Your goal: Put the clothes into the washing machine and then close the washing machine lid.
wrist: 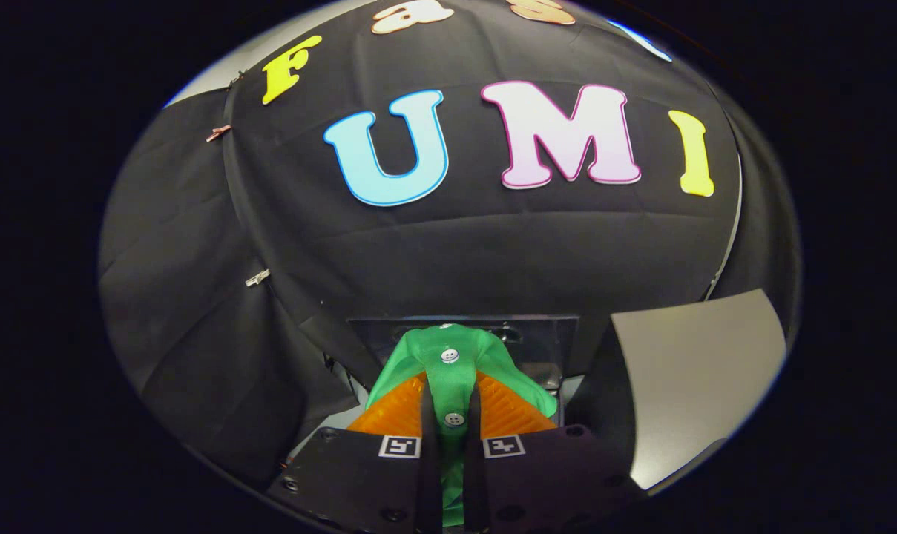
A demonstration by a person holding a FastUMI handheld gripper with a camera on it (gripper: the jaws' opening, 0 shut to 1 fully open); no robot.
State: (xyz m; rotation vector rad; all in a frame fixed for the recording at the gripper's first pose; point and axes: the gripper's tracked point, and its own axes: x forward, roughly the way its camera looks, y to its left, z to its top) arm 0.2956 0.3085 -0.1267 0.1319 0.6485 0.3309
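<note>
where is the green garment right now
In the gripper view, the green garment is pinched between the fingers of the gripper, bunching just ahead of them, with a pale grey panel to its right.

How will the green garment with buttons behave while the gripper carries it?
The green garment is probably floppy: it bunches and folds between the gripper fingers. It seems light, thin cloth. It may sag or swing, though both fingers press on it.
</note>
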